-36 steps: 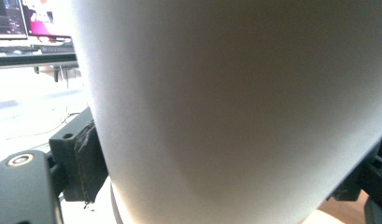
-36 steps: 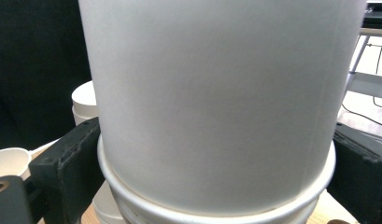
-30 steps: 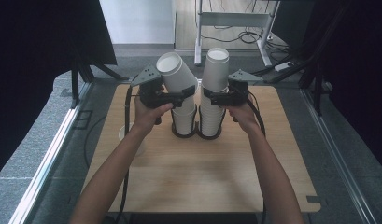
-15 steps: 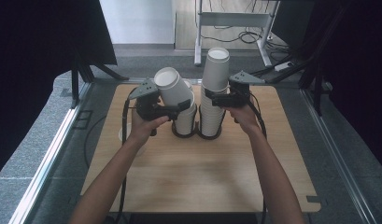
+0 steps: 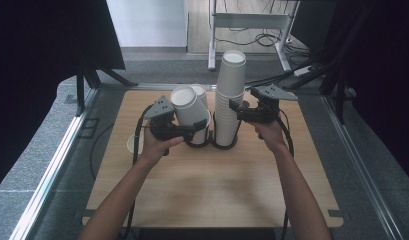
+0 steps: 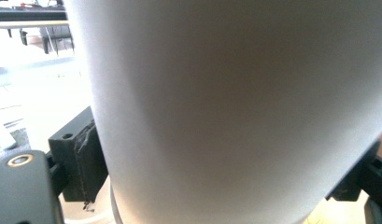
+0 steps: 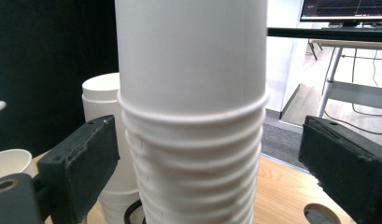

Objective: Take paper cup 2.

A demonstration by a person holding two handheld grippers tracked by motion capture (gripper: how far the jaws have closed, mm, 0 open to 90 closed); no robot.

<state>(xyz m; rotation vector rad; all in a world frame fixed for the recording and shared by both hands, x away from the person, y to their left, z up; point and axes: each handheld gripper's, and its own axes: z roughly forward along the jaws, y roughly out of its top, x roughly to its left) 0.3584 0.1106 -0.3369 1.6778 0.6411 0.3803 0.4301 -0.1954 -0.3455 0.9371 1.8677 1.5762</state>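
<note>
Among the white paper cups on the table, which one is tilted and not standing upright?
The cup held in the left gripper leans with its open mouth toward the camera. The tall stack and the short stack behind it stand upright in their holders.

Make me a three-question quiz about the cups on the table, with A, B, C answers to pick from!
1. Where does the tall cup stack stand?
A. in a black ring holder
B. on the floor
C. on a chair

2. What colour are the cups?
A. red
B. white
C. blue

3. How is the cup in the left gripper?
A. lying flat on the table
B. crushed
C. tilted, gripped between the jaws

Answers: 1 A, the stack's base sits in the black ring holder on the wooden table. 2 B, every cup is white. 3 C, the high view shows it leaning, and the left gripper view shows pads on both sides.
</note>
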